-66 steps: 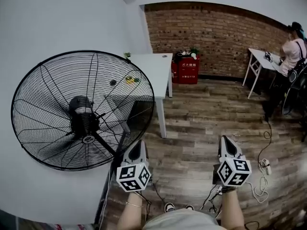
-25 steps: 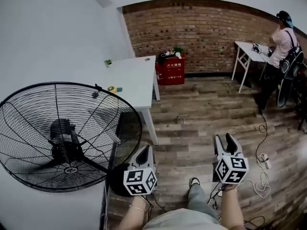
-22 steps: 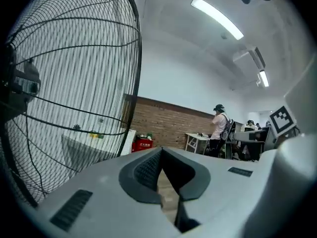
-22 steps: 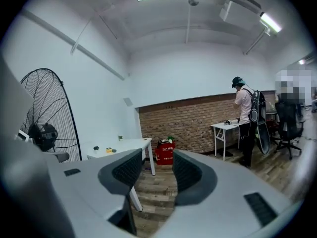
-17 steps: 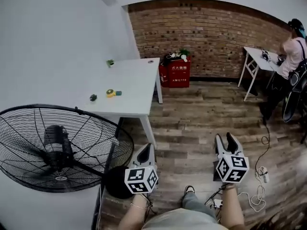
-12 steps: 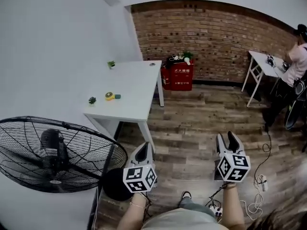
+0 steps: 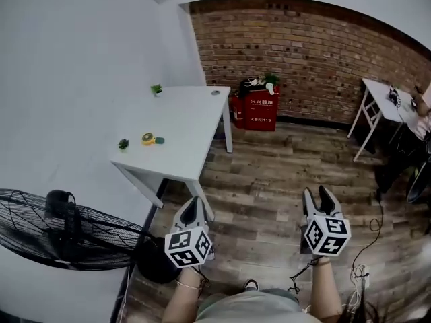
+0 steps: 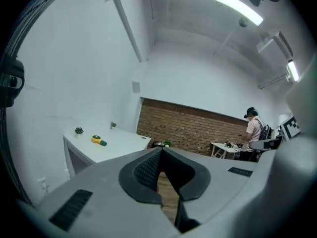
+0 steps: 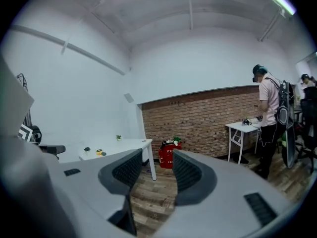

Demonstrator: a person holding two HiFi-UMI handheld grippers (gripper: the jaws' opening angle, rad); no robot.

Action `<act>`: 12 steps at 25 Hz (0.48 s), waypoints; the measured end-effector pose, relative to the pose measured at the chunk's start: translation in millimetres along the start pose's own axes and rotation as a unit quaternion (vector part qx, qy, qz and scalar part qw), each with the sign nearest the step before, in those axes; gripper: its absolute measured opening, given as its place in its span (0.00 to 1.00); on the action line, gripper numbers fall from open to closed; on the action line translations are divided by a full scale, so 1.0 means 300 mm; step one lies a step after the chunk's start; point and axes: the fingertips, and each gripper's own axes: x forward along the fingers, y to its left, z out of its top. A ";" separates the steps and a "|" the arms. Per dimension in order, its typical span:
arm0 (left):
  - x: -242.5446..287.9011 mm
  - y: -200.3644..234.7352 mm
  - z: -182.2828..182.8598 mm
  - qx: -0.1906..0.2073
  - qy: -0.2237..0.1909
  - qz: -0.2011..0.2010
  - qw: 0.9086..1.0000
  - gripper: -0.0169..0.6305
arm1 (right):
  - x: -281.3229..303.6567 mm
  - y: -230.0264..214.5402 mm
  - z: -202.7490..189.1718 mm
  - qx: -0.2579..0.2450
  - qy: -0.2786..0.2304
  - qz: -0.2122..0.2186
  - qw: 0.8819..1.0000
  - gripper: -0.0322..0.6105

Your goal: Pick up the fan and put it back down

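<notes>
Fan (image 7: 67, 231) at the far left edge of the head view, grille tipped nearly flat above what looks like its dark round base (image 7: 156, 264), beside the white table (image 7: 182, 126) and touched by neither tool, so probably resting under its own weight. Left gripper (image 7: 191, 204) pinched together on nothing, just beside that base; right gripper (image 7: 318, 194) spread apart and empty, well away over the wood floor (image 7: 269, 173). Both held level and pointing forward, seemingly a neutral waiting pose rather than a reach.

The fan (image 7: 74, 237) runs off the head view's left edge; small items (image 7: 148, 138) on the table (image 7: 188, 123) are unidentifiable.
</notes>
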 end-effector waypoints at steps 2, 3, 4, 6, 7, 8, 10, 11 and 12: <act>0.046 0.003 -0.002 -0.001 0.000 0.011 1.000 0.04 | 0.054 -0.028 0.002 -0.002 0.004 0.005 1.000 0.35; 0.065 0.005 -0.002 -0.002 0.000 0.015 1.000 0.04 | 0.078 -0.041 0.005 -0.001 0.004 0.006 1.000 0.35; 0.081 0.007 -0.002 -0.002 -0.001 0.020 1.000 0.04 | 0.100 -0.052 0.009 -0.001 0.004 0.008 1.000 0.35; 0.111 0.012 0.003 -0.002 -0.001 0.027 1.000 0.04 | 0.140 -0.065 0.018 0.002 0.003 0.011 1.000 0.35; 0.126 0.014 0.008 -0.001 0.000 0.029 1.000 0.04 | 0.160 -0.068 0.021 0.004 0.003 0.013 1.000 0.35; 0.140 0.017 0.011 0.001 0.001 0.031 1.000 0.04 | 0.179 -0.070 0.021 0.005 0.004 0.015 1.000 0.35; 0.167 0.024 0.017 0.005 0.001 0.035 0.999 0.04 | 0.217 -0.076 0.018 0.009 0.006 0.018 1.000 0.34; 0.181 0.029 0.021 0.006 -0.001 0.038 0.999 0.04 | 0.237 -0.079 0.014 0.011 0.007 0.020 1.000 0.34; 0.196 0.035 0.025 0.006 -0.002 0.041 0.999 0.04 | 0.259 -0.081 0.010 0.013 0.009 0.022 1.000 0.34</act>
